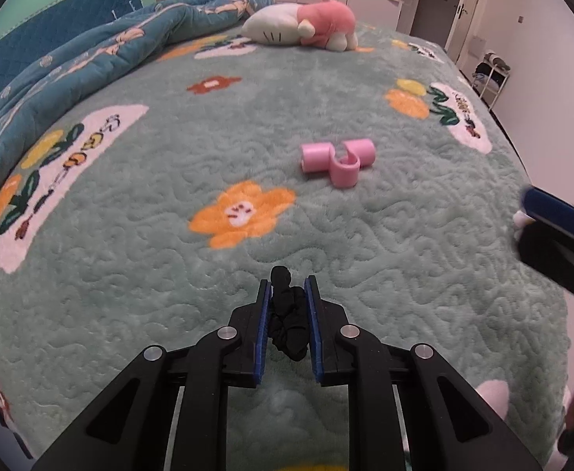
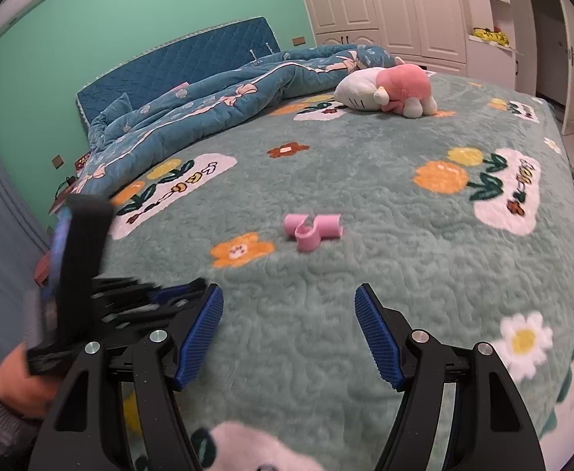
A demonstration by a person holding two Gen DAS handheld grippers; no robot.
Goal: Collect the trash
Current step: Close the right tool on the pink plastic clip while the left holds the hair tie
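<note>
While clamped between the blue pads of the left gripper (image 1: pixel 288 306), black crumpled scrap (image 1: pixel 288 322) hangs just above the green bedspread (image 1: pixel 169 294), gripped on both sides, one dark end poking out past the fingertips. Just beyond, on the bedspread, an orange flower print (image 1: pixel 241 218). Farther out and a little right, a cluster of three pink rolls (image 1: pixel 338 159) touching one another, lying loose on the cover, well apart from both grippers. At the far end of the bed, a pink and white plush toy (image 1: pixel 306 25) on its side; to its left, a bunched blue floral quilt (image 1: pixel 90 55) against the blue headboard (image 2: pixel 177 62).

Right gripper (image 2: pixel 288 325) held with pads spread wide, nothing between them, only bedspread below. Seen from it: the same pink rolls (image 2: pixel 312 231) ahead in the middle of the bed, the plush toy (image 2: pixel 389 92) far off, a white daisy print (image 2: pixel 524 339) near the right edge. At the near left, blurred, the left gripper's black body with a hand (image 2: pixel 16 384) in a grey sleeve behind it. Pale wardrobe doors (image 2: pixel 385 4) and a green wall (image 2: pixel 149 4) beyond the bed.
</note>
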